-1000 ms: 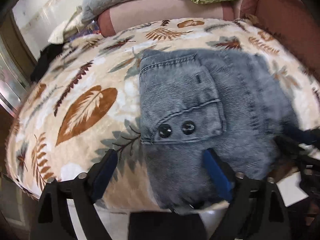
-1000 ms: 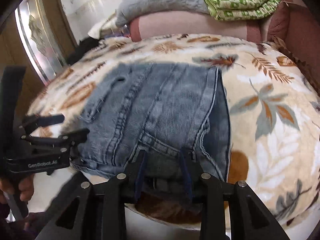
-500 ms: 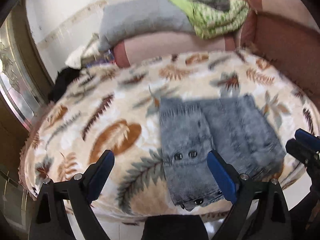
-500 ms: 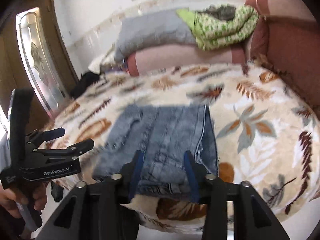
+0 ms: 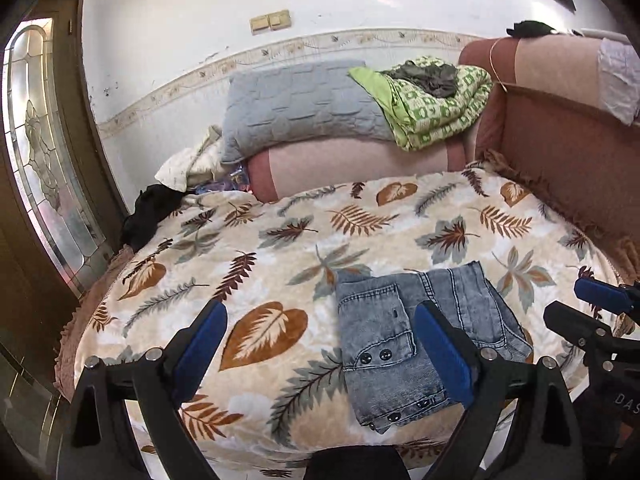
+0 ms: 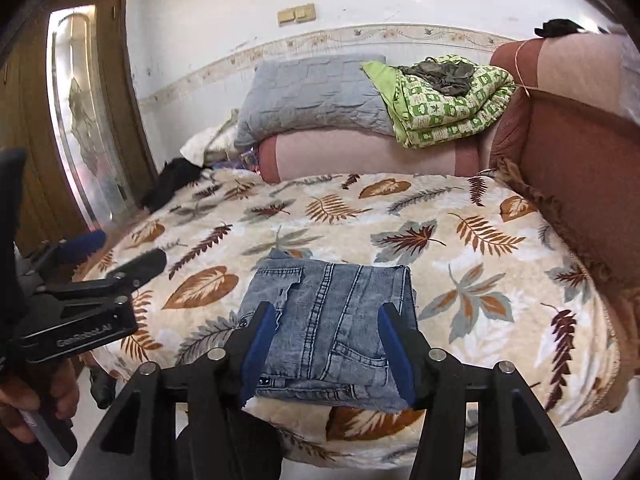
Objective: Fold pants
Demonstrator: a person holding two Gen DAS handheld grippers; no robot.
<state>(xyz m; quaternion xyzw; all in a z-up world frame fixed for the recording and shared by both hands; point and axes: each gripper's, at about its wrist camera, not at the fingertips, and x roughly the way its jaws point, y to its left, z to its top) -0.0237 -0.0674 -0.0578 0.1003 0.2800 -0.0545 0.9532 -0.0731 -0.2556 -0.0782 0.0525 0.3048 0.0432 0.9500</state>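
The grey-blue denim pants (image 5: 404,336) lie folded into a compact rectangle at the near edge of the leaf-print blanket (image 5: 280,240); they also show in the right wrist view (image 6: 332,320). My left gripper (image 5: 320,344) is open and empty, held back off the bed edge, its right finger over the pants' image. My right gripper (image 6: 326,350) is open and empty, pulled back in front of the pants. The left gripper also shows in the right wrist view (image 6: 116,252), and the right gripper in the left wrist view (image 5: 588,304).
A grey pillow (image 5: 304,108) and a green patterned quilt (image 5: 436,100) lie on the reddish sofa back (image 5: 560,140). A door with a glass panel (image 5: 40,160) stands at left. Dark clothing (image 5: 152,208) lies at the blanket's far left corner.
Both grippers have pulled back and up from the pants. The right gripper has opened wider. The folded pants lie where they were.
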